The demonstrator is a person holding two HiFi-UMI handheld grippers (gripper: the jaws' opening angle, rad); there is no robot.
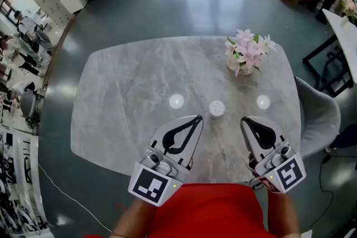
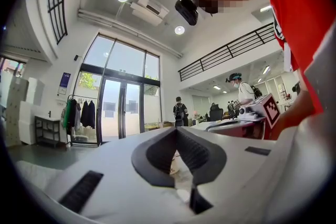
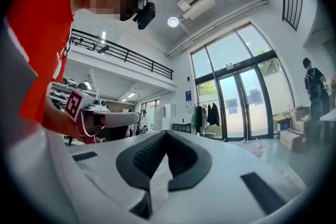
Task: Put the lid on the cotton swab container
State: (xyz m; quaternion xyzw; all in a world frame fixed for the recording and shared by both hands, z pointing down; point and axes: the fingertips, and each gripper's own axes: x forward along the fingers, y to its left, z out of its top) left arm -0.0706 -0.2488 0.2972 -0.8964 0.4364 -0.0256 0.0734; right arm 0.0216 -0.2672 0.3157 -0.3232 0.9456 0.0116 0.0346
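Observation:
The cotton swab container point(image 1: 217, 108), a small white round tub, stands upright on the grey marble table point(image 1: 128, 97), right of the middle. I cannot make out a separate lid. My left gripper point(image 1: 199, 117) hovers just left of and nearer than the tub, shut with nothing between its jaws. My right gripper point(image 1: 244, 119) sits to the tub's right, also shut and empty. In the left gripper view the jaws point(image 2: 176, 129) meet at their tips and point out into the room. The right gripper view shows the same, tips point(image 3: 167, 133) together. Neither gripper touches the tub.
A pot of pink flowers point(image 1: 246, 53) stands at the table's far right. Two bright round spots point(image 1: 176, 101) point(image 1: 263, 101) lie on the top either side of the tub. A grey chair point(image 1: 321, 114) is at the right edge. People stand far off in the room.

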